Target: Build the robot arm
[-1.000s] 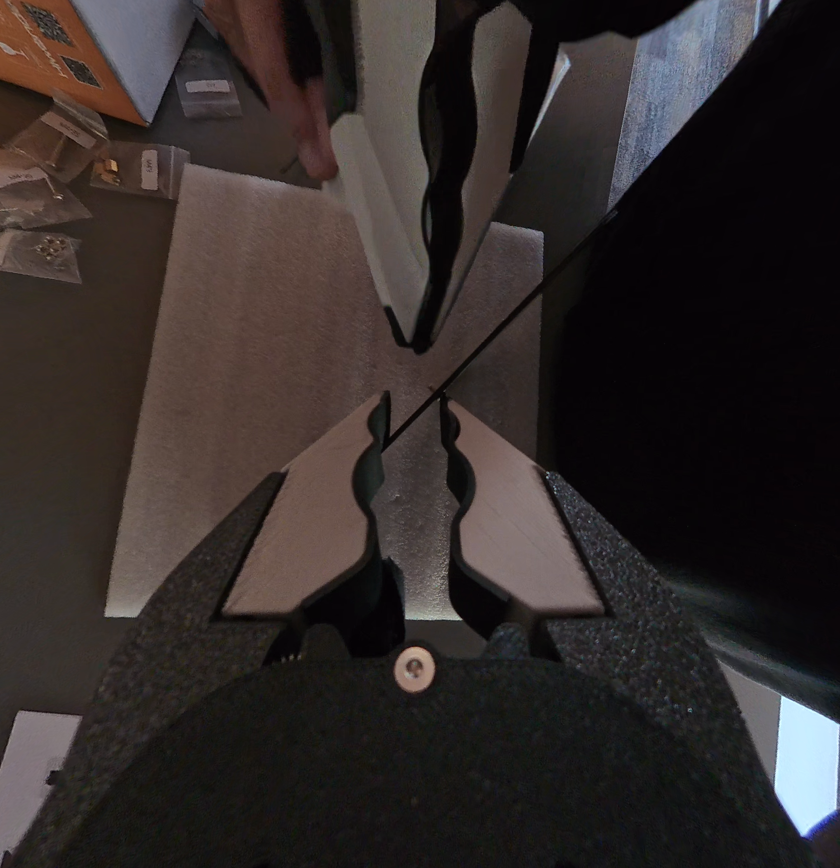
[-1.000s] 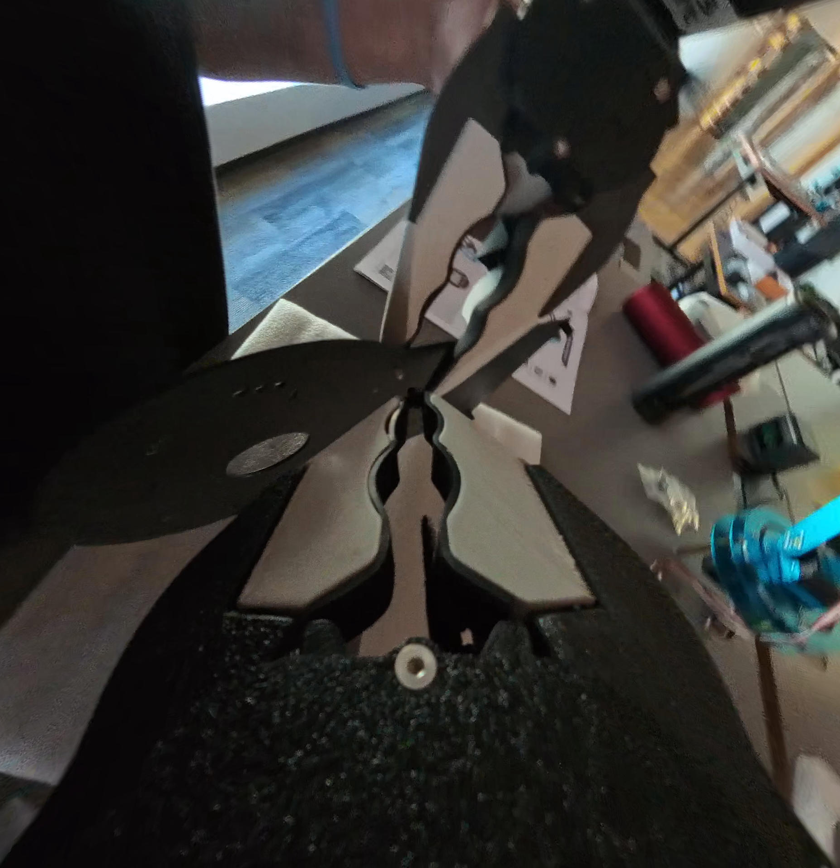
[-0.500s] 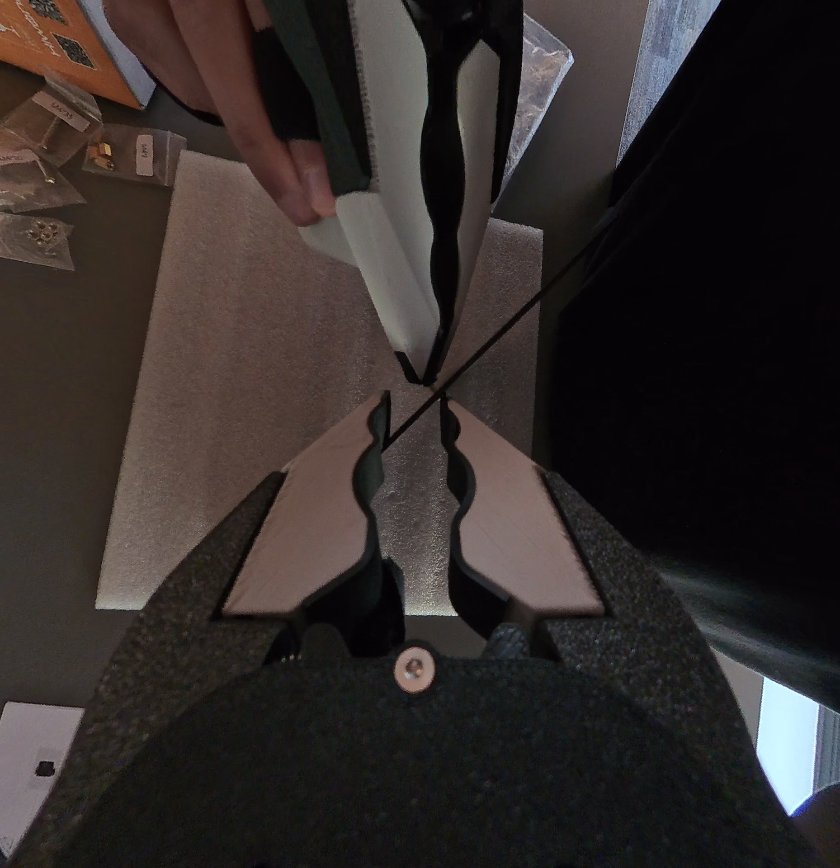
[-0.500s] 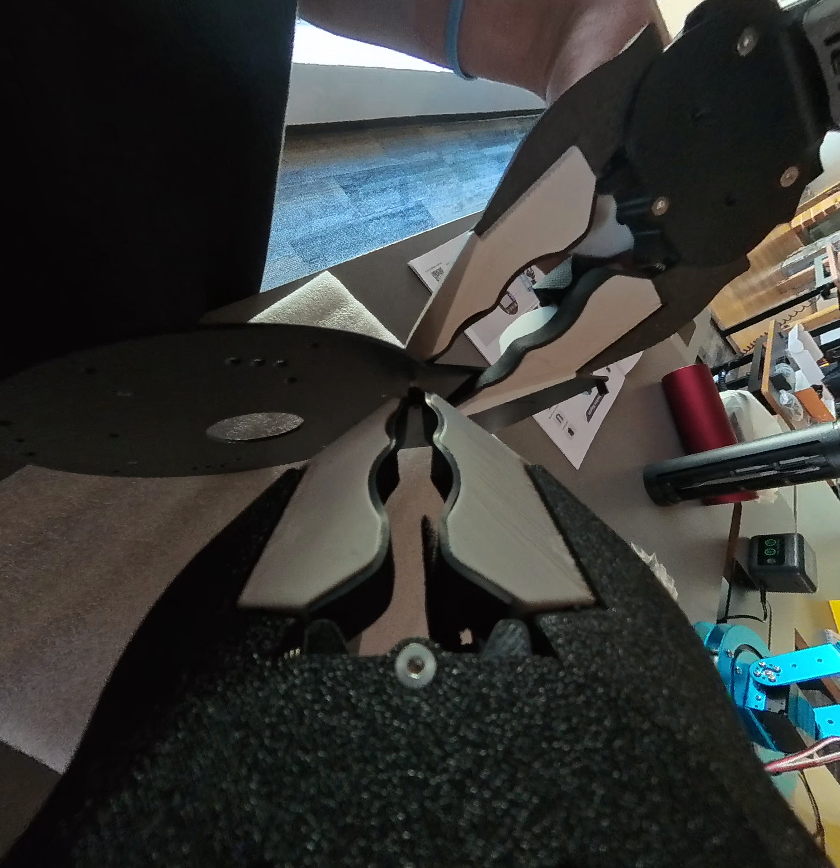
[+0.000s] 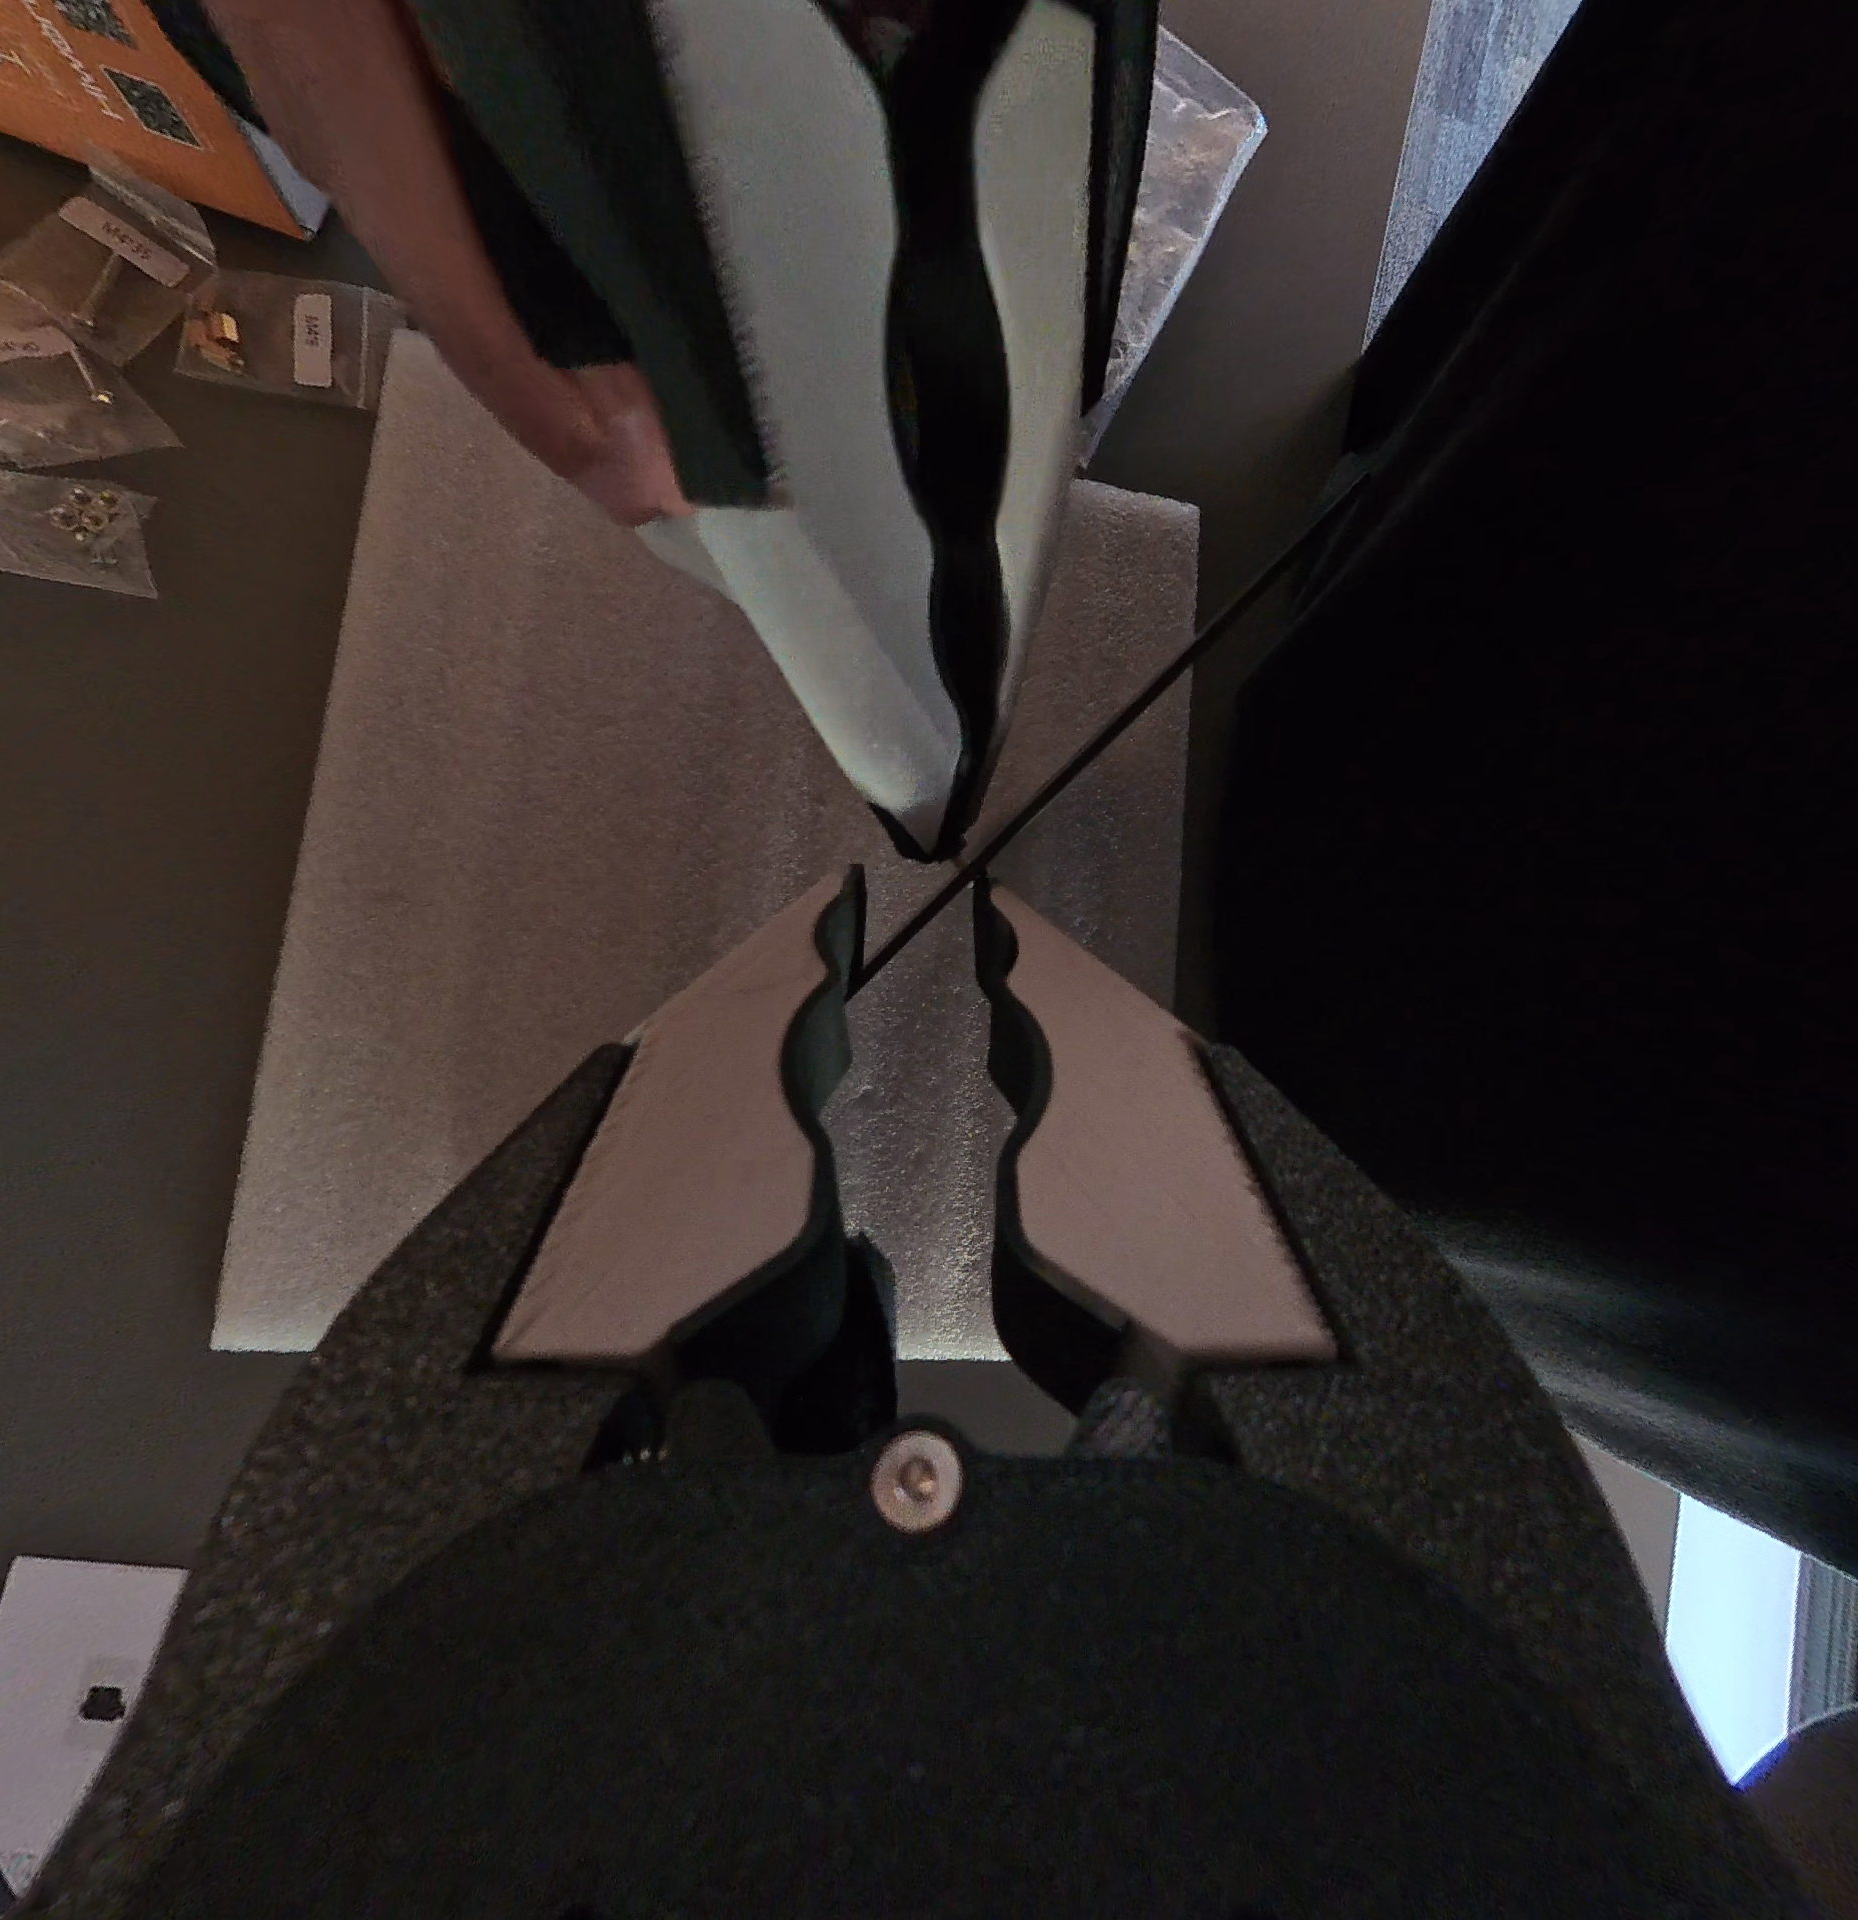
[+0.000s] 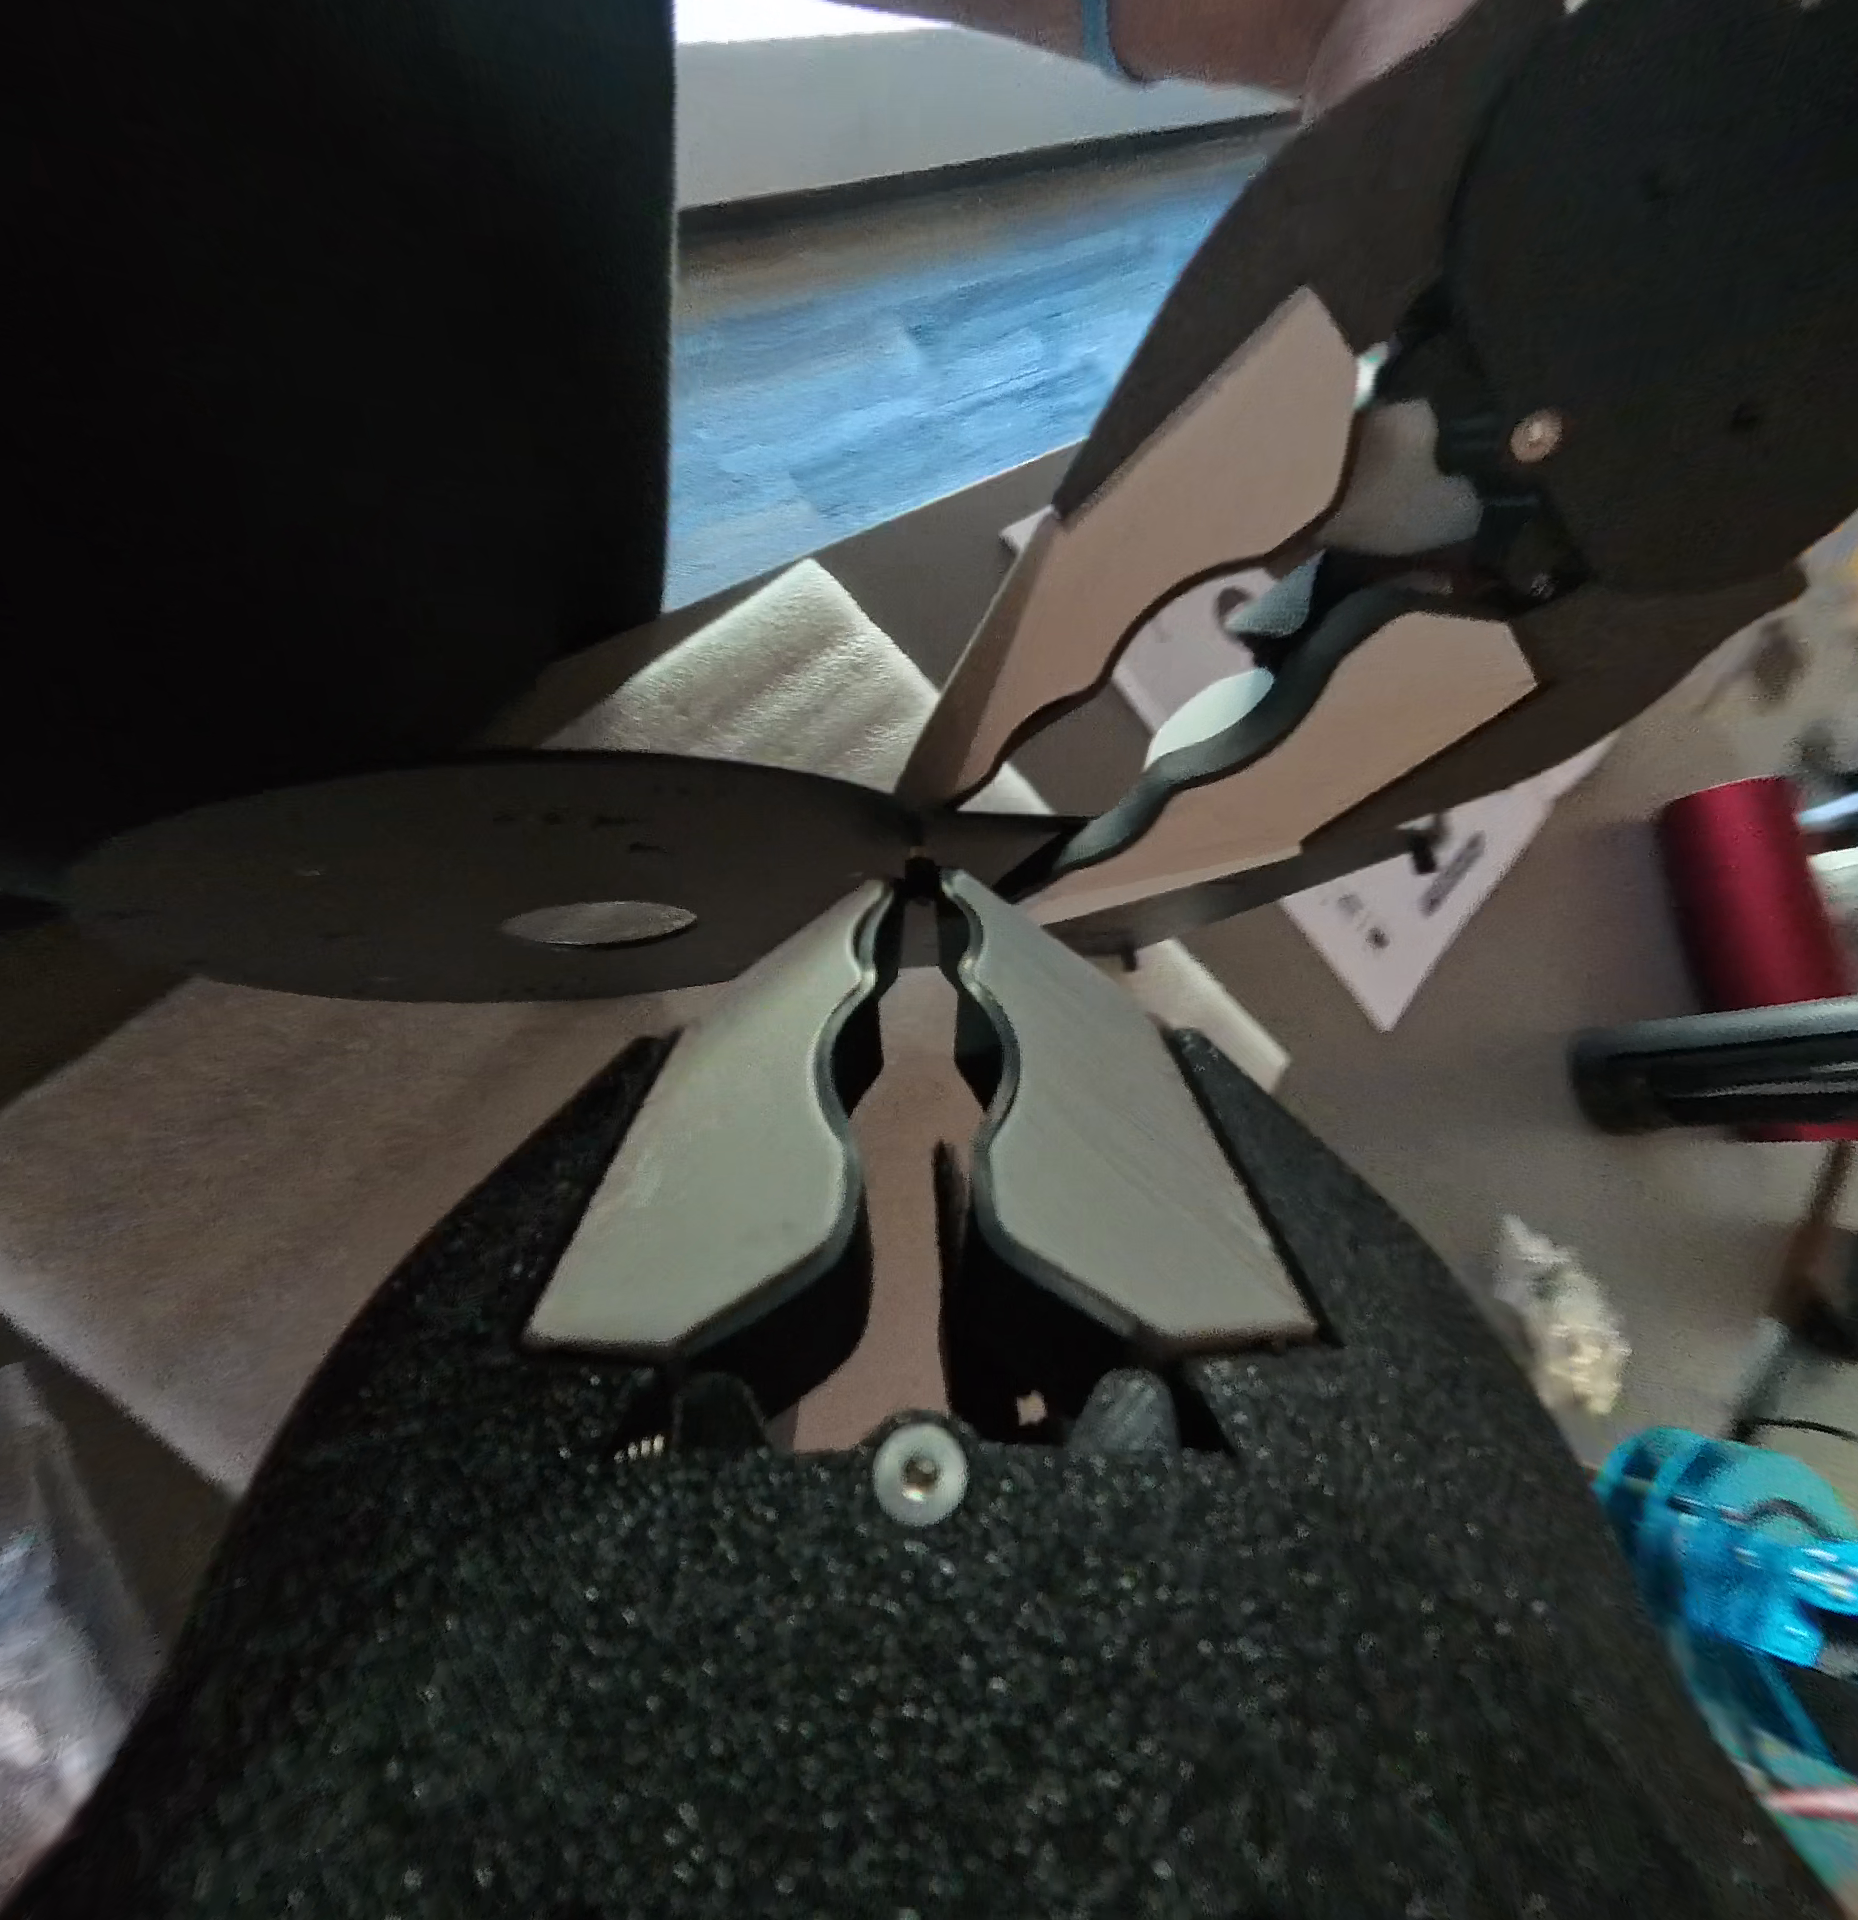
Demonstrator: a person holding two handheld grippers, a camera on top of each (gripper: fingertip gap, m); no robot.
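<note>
A thin black round plate [image 6: 385, 883] with a centre hole hangs above a white foam sheet [image 5: 592, 831]. In the left wrist view it shows edge-on as a dark diagonal line [image 5: 1112, 758]. My right gripper [image 6: 917, 883] is shut on the plate's rim; it also shows from above in the left wrist view [image 5: 940, 842], with a hand behind it. My left gripper [image 5: 917, 894] is open, its fingers apart with the plate's rim slanting between them. In the right wrist view the left gripper [image 6: 992, 847] straddles the same rim, tip to tip with the right one.
A large black mass [image 5: 1579, 727] fills the right side. Small bags of hardware [image 5: 73, 312] and an orange box [image 5: 104, 94] lie at far left, a paper sheet [image 5: 63, 1662] near left. A red cylinder [image 6: 1735, 894], a black tube [image 6: 1735, 1060] and a blue metal part [image 6: 1756, 1558] lie at right. My two grippers' fingertips are within a few centimetres of each other.
The right gripper has come down toward the left gripper's tips until they nearly meet at the plate's rim. The left gripper's fingers keep the same gap.
</note>
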